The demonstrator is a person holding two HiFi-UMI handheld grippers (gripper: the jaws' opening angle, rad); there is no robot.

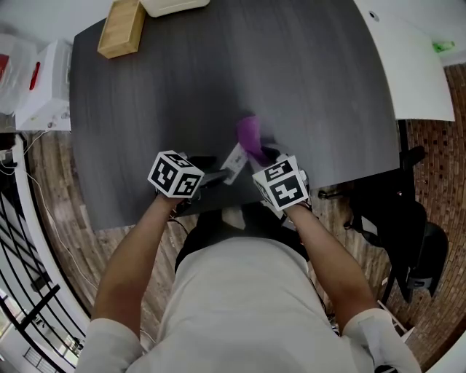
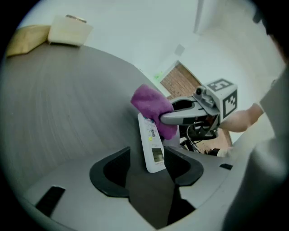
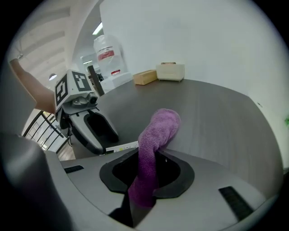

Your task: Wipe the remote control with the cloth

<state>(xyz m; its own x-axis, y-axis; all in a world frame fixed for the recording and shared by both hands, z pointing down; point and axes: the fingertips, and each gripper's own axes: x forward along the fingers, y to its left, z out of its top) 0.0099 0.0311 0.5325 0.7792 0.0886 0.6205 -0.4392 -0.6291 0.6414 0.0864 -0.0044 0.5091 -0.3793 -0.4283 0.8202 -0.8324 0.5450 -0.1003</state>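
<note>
Head view steeply down; both gripper views low across table

- Bench: fills the middle of the head view.
- Far left corner of the bench: block, with a box just to its right on the far edge.
- Near edge, centre: left gripper and right gripper, side by side above the bench.
- Between the left jaws: remote control, pointing away over the bench.
- Between the right jaws: cloth, its free end lying on the remote control's far end.
- Off the bench to the left: container.
- Off the bench to the right: table, and nearer than it, a chair.
</note>
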